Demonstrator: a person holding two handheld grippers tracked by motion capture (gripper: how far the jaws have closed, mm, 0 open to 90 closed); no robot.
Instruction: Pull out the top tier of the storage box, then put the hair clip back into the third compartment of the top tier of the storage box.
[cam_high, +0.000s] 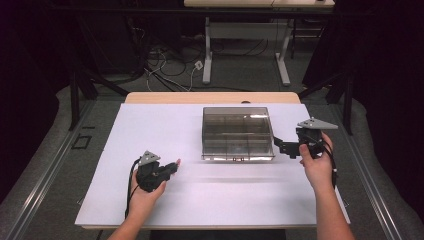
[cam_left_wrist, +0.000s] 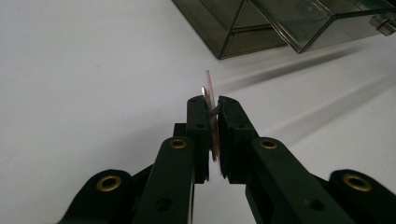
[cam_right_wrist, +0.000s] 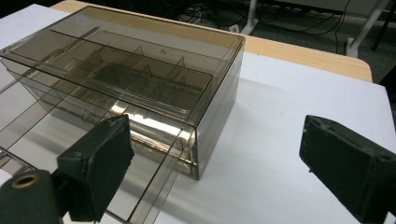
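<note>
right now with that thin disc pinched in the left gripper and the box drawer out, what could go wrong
1. The thin disc sits edge-on between the left gripper pads, much of it sticking out past the tips, so a bump could twist it loose.
2. The smoky plastic box has its drawer pulled out toward the person; its clear front edge is easy to misjudge and clip.
3. The right gripper stands open beside the box, not holding it, so the box may slide.

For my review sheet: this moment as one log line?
left gripper: shut on thin disc | right gripper: open beside box | drawer: out
</note>
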